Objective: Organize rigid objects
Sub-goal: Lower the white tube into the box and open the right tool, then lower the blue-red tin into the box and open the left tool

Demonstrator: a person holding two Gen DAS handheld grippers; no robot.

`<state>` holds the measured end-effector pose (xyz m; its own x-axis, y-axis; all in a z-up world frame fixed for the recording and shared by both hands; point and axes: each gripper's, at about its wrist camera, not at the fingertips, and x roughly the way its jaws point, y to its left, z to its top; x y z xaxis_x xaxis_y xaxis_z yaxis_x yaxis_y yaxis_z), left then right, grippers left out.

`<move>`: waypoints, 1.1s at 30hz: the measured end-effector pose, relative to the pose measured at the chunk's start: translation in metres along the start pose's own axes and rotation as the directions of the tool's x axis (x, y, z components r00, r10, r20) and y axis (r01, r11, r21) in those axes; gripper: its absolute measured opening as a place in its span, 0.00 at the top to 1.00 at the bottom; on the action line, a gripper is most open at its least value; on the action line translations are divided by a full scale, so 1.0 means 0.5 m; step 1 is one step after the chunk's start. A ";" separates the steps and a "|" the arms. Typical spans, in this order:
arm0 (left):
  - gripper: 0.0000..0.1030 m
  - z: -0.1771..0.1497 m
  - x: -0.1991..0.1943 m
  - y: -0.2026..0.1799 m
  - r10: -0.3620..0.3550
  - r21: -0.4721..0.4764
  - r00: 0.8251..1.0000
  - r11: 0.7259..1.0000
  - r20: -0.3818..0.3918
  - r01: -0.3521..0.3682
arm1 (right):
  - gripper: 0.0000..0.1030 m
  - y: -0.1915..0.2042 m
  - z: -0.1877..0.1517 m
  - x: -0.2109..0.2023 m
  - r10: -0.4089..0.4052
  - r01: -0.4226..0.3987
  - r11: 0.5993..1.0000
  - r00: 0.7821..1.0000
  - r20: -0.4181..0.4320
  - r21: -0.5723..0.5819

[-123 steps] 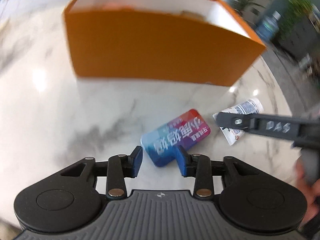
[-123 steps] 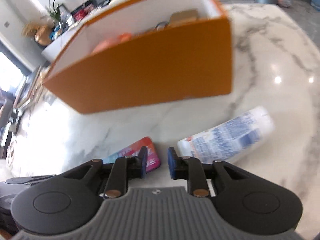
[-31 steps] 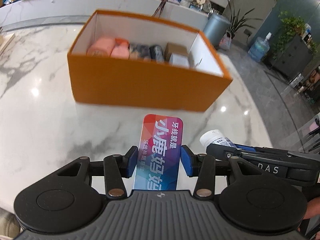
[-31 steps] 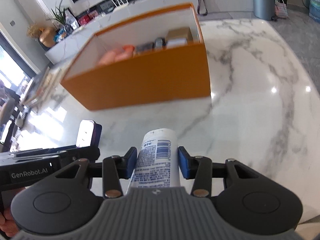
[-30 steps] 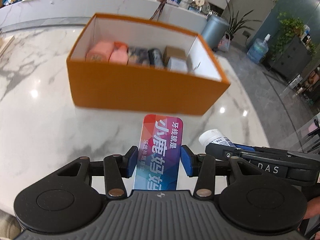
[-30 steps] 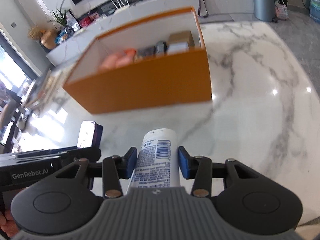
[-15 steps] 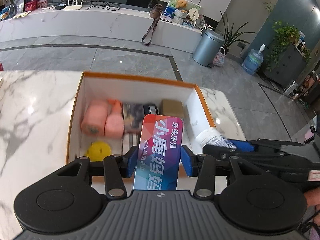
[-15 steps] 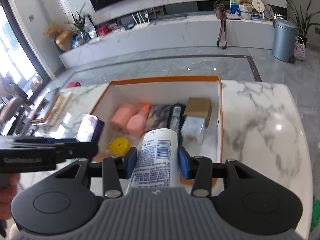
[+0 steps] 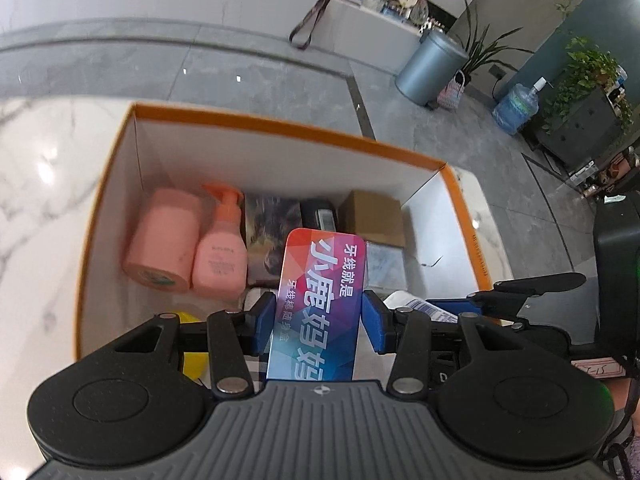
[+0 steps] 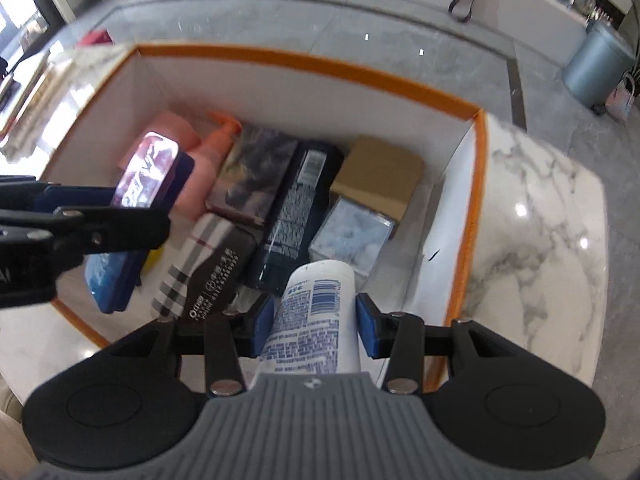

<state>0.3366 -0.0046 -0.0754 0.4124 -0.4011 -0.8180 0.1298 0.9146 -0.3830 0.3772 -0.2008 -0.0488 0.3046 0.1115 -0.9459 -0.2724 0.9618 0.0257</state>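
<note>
Orange box point(image 10: 474, 184) already well stocked; left tool point(image 9: 319, 322) grips tin point(image 9: 320, 304), right tool point(image 10: 316, 326) grips tube point(image 10: 316, 320), both above box, not yet released.

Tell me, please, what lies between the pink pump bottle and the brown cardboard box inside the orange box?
In the right wrist view, a dark patterned box and a dark tube lie side by side between them.

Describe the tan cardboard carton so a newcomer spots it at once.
Find the orange box on the marble table. In its far right corner sits the small cardboard carton, behind a clear cube. It alone is plain brown and unprinted.
</note>
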 end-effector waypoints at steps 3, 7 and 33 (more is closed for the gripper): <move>0.49 -0.005 0.016 0.012 -0.004 -0.014 1.000 1.000 -0.018 0.004 | 0.59 0.009 0.005 0.015 -0.055 0.054 0.998 0.998 -0.020 -0.045; 0.49 -0.014 0.019 0.019 -0.026 -0.032 0.999 0.999 -0.034 0.025 | 0.61 0.013 0.013 0.019 -0.077 0.073 0.995 0.996 -0.054 -0.075; 0.49 -0.003 0.144 -0.157 0.110 0.532 0.941 0.843 -0.321 0.083 | 0.46 -0.102 -0.094 -0.152 -0.194 0.144 0.978 0.898 0.396 0.152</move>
<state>0.3549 -0.1055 -0.1046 0.1127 -0.2933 -0.9494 0.6230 0.7652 -0.1625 0.3251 -0.2700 0.0065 0.6873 0.0128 -0.7262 -0.0834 0.9946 -0.0614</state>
